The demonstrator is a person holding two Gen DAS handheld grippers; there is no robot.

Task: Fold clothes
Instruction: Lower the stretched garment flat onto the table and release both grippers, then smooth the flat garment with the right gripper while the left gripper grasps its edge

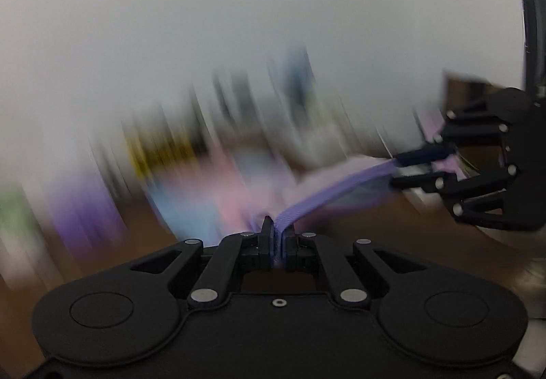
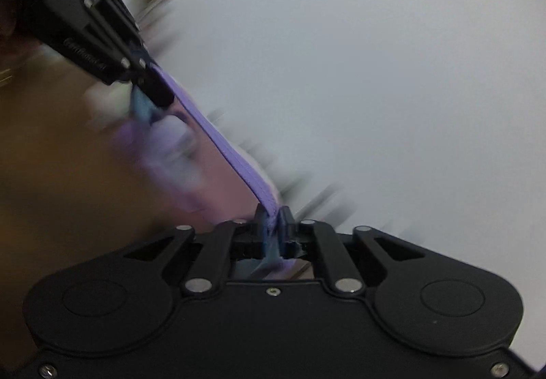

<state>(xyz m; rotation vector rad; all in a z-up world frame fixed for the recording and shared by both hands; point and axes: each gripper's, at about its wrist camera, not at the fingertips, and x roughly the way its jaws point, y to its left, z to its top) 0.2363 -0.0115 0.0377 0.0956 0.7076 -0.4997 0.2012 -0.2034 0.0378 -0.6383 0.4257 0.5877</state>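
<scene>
Purple garment (image 1: 327,194) between claws (taut)

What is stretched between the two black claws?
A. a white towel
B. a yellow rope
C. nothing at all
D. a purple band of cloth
D: the purple band runs from the left gripper across to the right gripper, with an end between the fingers of each.

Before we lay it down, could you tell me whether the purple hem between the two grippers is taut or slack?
Taut, roughly: the purple hem runs nearly straight from the left gripper to the right gripper, with only a slight curve.
</scene>
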